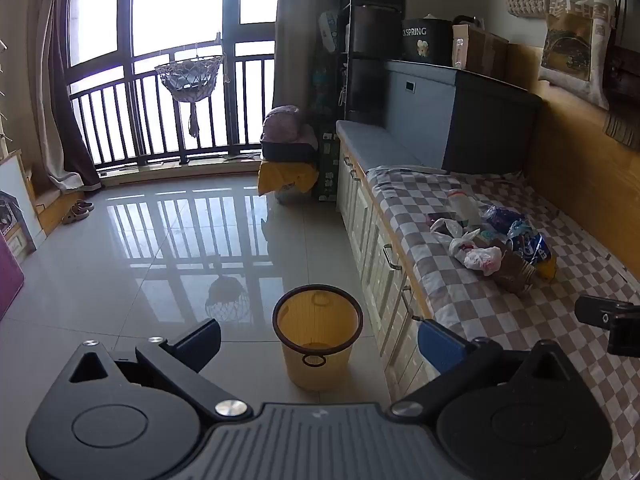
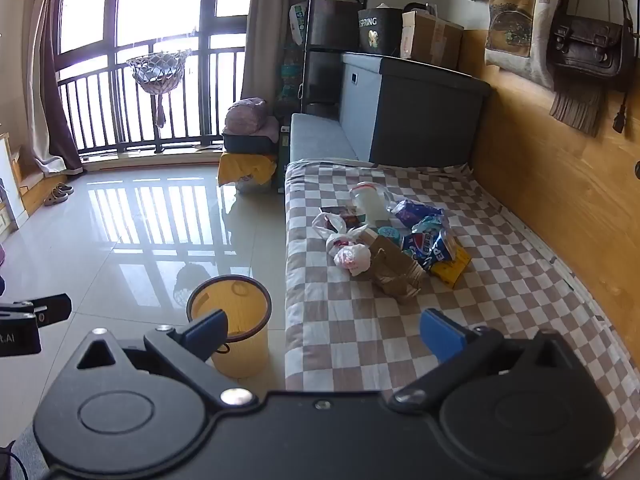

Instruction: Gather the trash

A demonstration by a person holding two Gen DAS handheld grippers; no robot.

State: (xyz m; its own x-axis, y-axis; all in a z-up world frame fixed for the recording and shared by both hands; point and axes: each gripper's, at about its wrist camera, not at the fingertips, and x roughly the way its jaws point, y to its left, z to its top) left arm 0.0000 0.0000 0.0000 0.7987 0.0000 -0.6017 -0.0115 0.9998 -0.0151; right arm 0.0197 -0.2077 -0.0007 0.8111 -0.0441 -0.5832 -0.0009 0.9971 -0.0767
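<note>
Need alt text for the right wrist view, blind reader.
A pile of trash, including plastic bags, a crumpled paper bag and a Pepsi wrapper, lies on a checkered bench cover, ahead of the open, empty right tongs. A yellow wastebasket stands on the tiled floor beside the bench, with a railed window beyond.

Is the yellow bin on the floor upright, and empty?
Upright: the yellow bin stands on its base, rim up. No trash shows inside; its floor looks bare.
</note>
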